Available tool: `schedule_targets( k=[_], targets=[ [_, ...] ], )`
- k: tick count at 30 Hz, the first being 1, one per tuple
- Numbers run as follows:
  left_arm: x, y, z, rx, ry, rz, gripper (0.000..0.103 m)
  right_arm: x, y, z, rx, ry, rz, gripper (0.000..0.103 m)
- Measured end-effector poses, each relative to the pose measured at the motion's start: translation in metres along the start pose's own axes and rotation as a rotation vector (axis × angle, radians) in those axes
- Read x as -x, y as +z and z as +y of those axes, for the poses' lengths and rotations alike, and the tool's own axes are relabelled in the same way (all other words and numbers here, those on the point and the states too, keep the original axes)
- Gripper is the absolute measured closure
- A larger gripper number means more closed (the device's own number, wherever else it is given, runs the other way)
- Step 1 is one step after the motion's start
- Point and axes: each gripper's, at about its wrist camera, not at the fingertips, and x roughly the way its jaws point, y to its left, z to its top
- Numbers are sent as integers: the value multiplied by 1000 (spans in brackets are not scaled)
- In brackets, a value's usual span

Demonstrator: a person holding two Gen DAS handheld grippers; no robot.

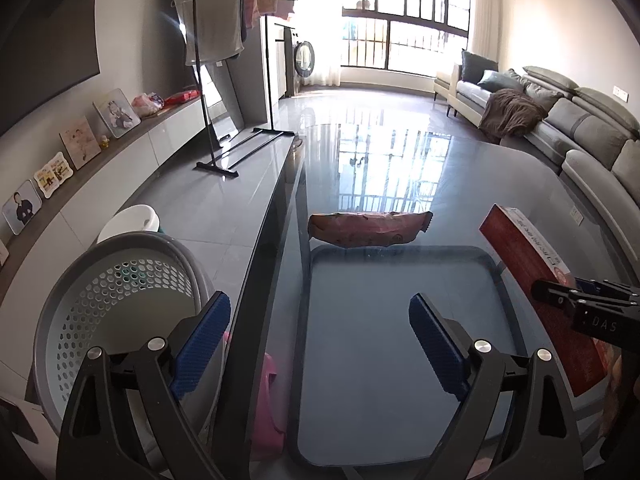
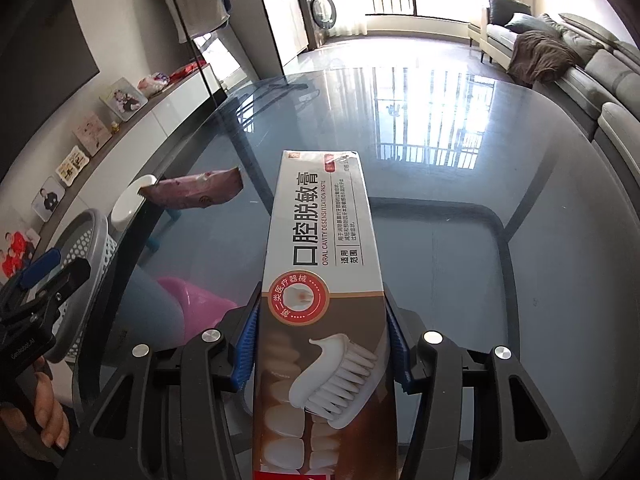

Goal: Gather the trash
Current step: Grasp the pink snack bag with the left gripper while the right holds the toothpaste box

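The right gripper (image 2: 320, 344) has its jaws pinching a toothpaste box (image 2: 320, 264) by its long sides, the blue pads (image 2: 245, 344) pressed against the cardboard. The box sticks forward along the fingers, printed face up, held above the glass tabletop (image 2: 500, 152). In the left wrist view the same box (image 1: 536, 276) shows as a red-sided carton at the right, with the right gripper (image 1: 584, 304) closed around it.

The left gripper (image 1: 320, 344) hangs with its jaws spread wide and nothing between them, over the near left part of the tabletop (image 1: 400, 360).

Farther out, a pink snack wrapper (image 1: 368, 230) lies flat on the glass, well apart from both grippers and near the tabletop's left edge. Beside that edge, on the floor, stands a grey perforated basket (image 1: 120, 296), with a pink tub (image 1: 268, 408) visible through the glass next to it. A grey sofa (image 1: 580, 120) lines the right wall, and a clothes rack (image 1: 224, 40) stands at the left.
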Motion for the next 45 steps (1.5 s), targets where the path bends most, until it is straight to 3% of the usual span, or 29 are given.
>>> schedule_targets(
  k=[19,30,37,45],
  targets=[
    [-42,32,-48,-91,11,-7,9,5,28,-38,-114,38,-68,51],
    [-69,50,-51,-113,-51,15,9,-5,36,-44,-112,50,-44,51],
    [-90,63,-44,-170,-179,68,9,-11,38,-46,-127,64,-32,51],
    [-104,70,-40,-287,-189,33,9,-11,39,-45,-115,86,-30,51]
  ],
)
